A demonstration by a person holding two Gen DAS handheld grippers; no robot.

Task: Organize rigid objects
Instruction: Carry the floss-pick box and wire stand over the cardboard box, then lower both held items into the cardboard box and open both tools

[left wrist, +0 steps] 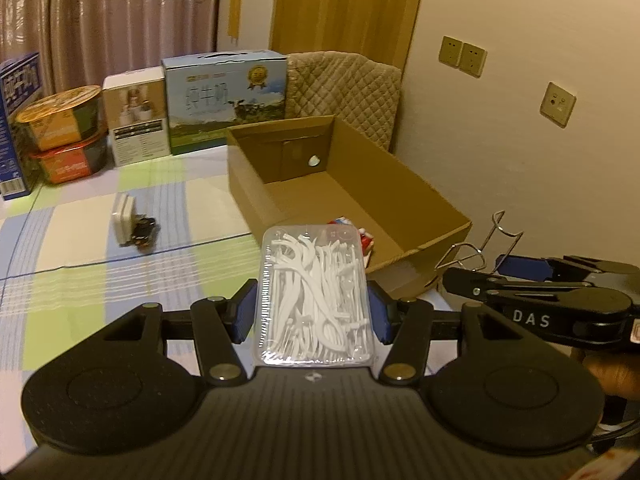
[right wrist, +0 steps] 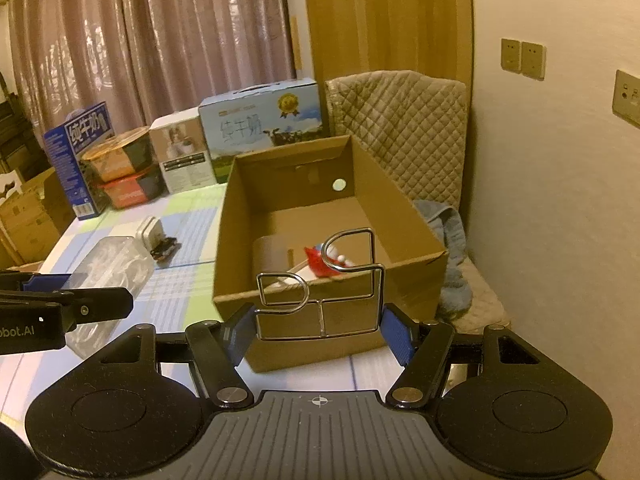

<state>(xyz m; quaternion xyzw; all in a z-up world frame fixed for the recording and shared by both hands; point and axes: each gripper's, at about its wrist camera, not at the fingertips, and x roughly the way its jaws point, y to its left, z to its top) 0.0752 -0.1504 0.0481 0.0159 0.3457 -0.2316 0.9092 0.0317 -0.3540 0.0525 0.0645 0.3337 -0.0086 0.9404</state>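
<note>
My left gripper [left wrist: 312, 312] is shut on a clear plastic box of white floss picks [left wrist: 314, 292], held above the table just before the open cardboard box [left wrist: 400, 196]. My right gripper [right wrist: 320, 326] is shut on a bent wire rack [right wrist: 324, 280], held in front of the same cardboard box [right wrist: 400, 216]. A red and white object [right wrist: 320, 262] lies inside the box. The floss box also shows at the left in the right wrist view [right wrist: 108, 264]. The right gripper and wire rack show at the right in the left wrist view [left wrist: 476, 252].
A white charger with a small dark toy [left wrist: 132, 226] lies on the checked tablecloth [left wrist: 80, 248]. Milk cartons, a white carton and stacked noodle bowls [left wrist: 64, 132] line the far edge. A quilted chair [right wrist: 400, 120] stands behind the box by the wall.
</note>
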